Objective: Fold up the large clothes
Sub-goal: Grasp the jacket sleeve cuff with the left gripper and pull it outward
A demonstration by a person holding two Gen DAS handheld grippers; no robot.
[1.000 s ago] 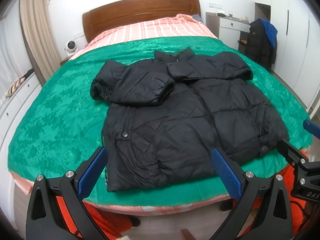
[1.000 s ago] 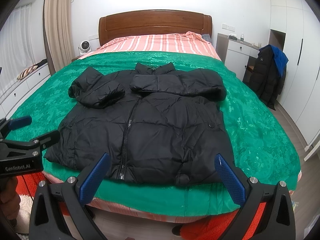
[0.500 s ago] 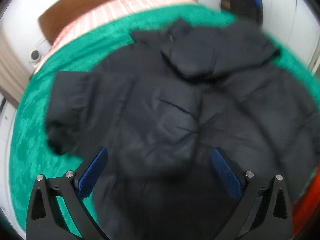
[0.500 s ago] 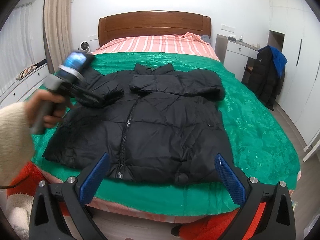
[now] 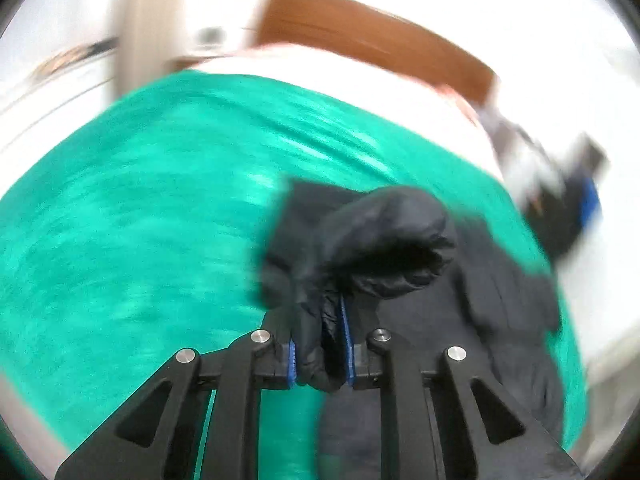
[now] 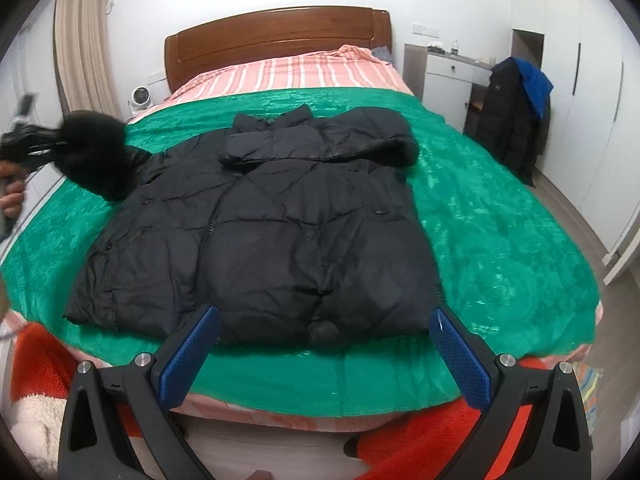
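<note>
One big black jacket [image 6: 256,236] lies flat on the green blanket [image 6: 492,240] of the one bed [image 6: 280,32]. It has two sleeves. One sleeve [image 6: 320,146] is folded across the chest. The other sleeve [image 5: 372,248] is pinched in the left hand-held gripper [image 5: 320,354], whose jaws have just closed on it, out at the jacket's left side. The right hand-held gripper [image 6: 324,360] is wide open and empty, near the jacket's bottom edge. One more dark coat [image 6: 512,120] hangs by the white cabinet [image 6: 444,80].
</note>
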